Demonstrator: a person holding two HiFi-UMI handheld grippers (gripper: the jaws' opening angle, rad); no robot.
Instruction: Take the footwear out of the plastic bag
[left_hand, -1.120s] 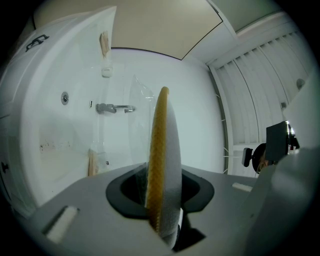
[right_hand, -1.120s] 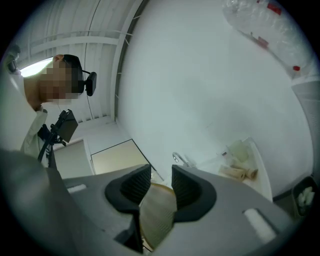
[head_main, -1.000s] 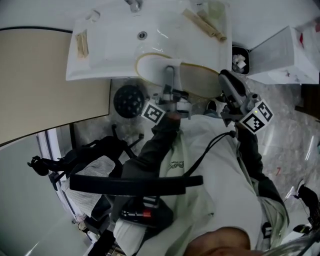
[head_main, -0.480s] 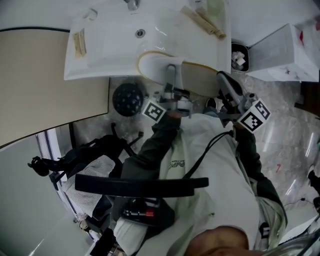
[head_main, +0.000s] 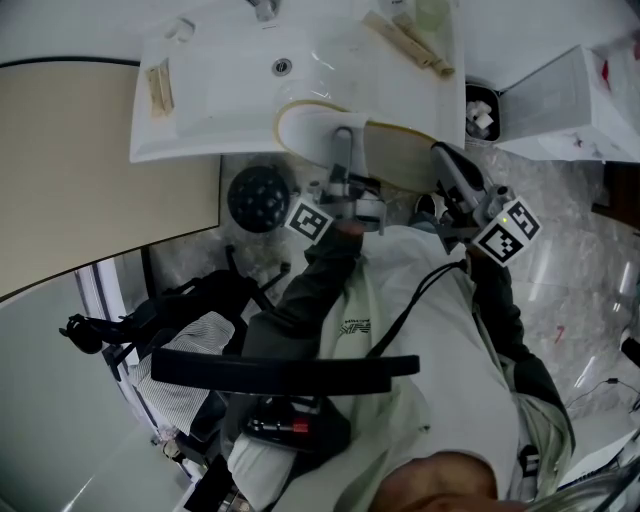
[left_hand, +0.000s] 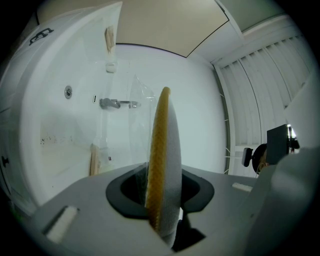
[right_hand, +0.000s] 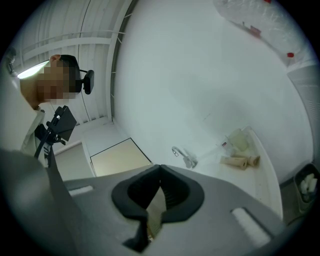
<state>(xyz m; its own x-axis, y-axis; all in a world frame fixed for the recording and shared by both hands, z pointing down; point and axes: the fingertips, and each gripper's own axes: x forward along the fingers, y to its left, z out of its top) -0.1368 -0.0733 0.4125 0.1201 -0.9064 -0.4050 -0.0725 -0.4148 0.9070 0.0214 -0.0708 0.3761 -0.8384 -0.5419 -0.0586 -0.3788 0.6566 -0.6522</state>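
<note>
Slipper (head_main: 400, 158), tan sole and white upper, lies across the front edge of the sink (head_main: 200, 120), with clear plastic bag (left_hand: 136, 100) film against it. Left gripper (head_main: 342, 160) clamps the slipper edge-on. Right gripper (head_main: 448, 170) is at the sink's front right corner, jaws pressed together. Waste bin (head_main: 481, 115) stands right of the sink, floor drain (head_main: 258, 198) below it. Jacket print is unreadable.

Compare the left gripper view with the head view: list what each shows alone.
Left gripper view only: the slipper seen edge-on, pinched between the left gripper's jaws. Head view only: the right gripper, the floor drain and the bin. Both: the slipper, the sink and the tap.
</note>
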